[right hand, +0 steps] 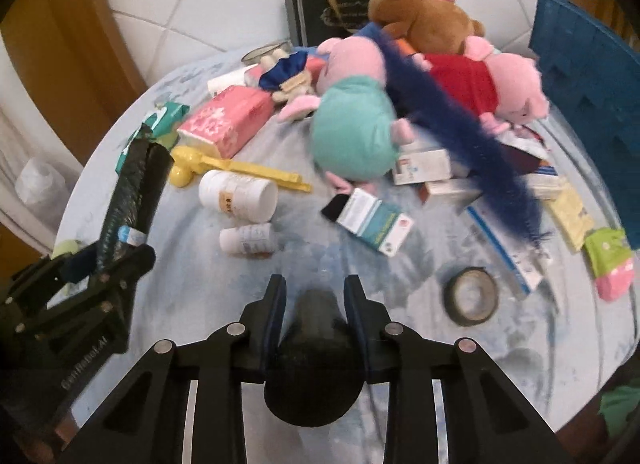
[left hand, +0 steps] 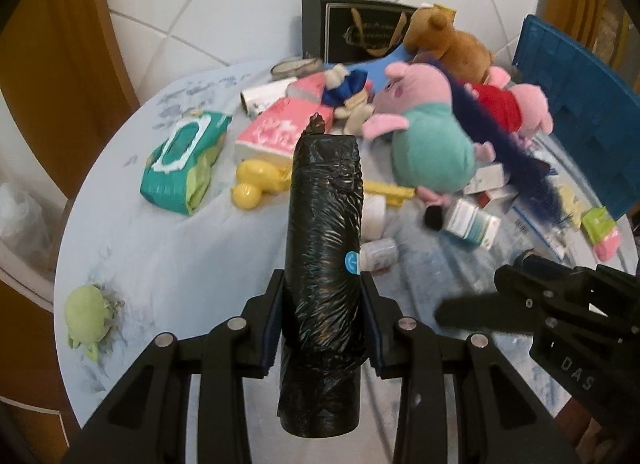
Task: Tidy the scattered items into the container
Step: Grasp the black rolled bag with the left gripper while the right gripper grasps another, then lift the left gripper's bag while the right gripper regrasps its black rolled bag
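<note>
The left tongs (left hand: 323, 320) clamp a black bag roll (left hand: 325, 264); the right tongs (right hand: 316, 320) grip a dark rounded object (right hand: 314, 376). Beyond on the tabletop (right hand: 180, 304), plush toys (right hand: 356, 124) lie at twelve o'clock, the blue container (right hand: 592, 104) at two.

The left gripper (left hand: 323, 316) pointed steeply down, its jaws clamped on a black roll (left hand: 326, 248). Beside it the right gripper (right hand: 315, 312) angled down too, jaws pinched on a dark rounded object (right hand: 314, 368).
</note>
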`<state>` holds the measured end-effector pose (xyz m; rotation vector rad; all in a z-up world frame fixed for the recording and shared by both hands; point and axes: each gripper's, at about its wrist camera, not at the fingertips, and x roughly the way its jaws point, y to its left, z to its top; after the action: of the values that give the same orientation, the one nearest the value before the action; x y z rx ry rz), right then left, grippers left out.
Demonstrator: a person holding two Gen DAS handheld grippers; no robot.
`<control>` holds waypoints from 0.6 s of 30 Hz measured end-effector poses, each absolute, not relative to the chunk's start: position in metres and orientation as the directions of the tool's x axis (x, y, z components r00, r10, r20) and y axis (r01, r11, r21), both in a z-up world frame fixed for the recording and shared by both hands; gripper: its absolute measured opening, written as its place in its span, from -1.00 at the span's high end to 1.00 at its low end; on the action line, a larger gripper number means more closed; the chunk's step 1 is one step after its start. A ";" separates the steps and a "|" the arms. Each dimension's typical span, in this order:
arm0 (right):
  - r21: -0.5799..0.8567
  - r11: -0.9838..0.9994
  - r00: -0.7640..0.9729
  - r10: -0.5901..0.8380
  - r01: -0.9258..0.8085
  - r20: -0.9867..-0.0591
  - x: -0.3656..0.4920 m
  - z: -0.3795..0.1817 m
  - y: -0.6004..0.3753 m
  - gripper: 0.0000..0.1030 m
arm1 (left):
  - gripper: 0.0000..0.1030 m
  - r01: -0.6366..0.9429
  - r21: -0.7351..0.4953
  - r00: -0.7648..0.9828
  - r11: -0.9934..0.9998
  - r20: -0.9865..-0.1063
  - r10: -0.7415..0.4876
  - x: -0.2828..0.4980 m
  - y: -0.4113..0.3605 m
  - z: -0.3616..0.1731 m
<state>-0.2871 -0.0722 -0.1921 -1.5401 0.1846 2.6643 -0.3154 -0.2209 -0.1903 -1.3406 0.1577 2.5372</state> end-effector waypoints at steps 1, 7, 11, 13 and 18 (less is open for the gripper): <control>0.072 -0.992 -0.499 -0.009 -0.107 -0.867 -0.286 -0.191 -0.070 0.44 | 0.34 -0.287 -0.027 -0.538 -0.958 -0.822 0.185 -0.315 -0.218 -0.188; 0.099 -0.988 -0.482 -0.030 -0.117 -0.875 -0.278 -0.197 -0.047 0.46 | 0.34 -0.296 -0.025 -0.517 -0.955 -0.837 0.182 -0.311 -0.207 -0.194; 0.114 -0.987 -0.486 -0.046 -0.111 -0.873 -0.278 -0.196 -0.042 0.47 | 0.34 -0.302 -0.022 -0.499 -0.953 -0.848 0.178 -0.311 -0.201 -0.201; 0.115 -0.988 -0.496 -0.050 -0.101 -0.867 -0.279 -0.191 -0.042 0.47 | 0.34 -0.307 -0.023 -0.497 -0.951 -0.849 0.181 -0.312 -0.198 -0.200; 0.120 -0.989 -0.524 -0.057 -0.086 -0.850 -0.285 -0.177 -0.037 0.47 | 0.34 -0.318 -0.035 -0.495 -0.947 -0.846 0.198 -0.315 -0.190 -0.197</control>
<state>-0.2850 -0.0374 -0.1773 -1.5238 0.2298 2.7186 -0.3153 -0.1905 -0.1970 -1.3780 0.1804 2.4782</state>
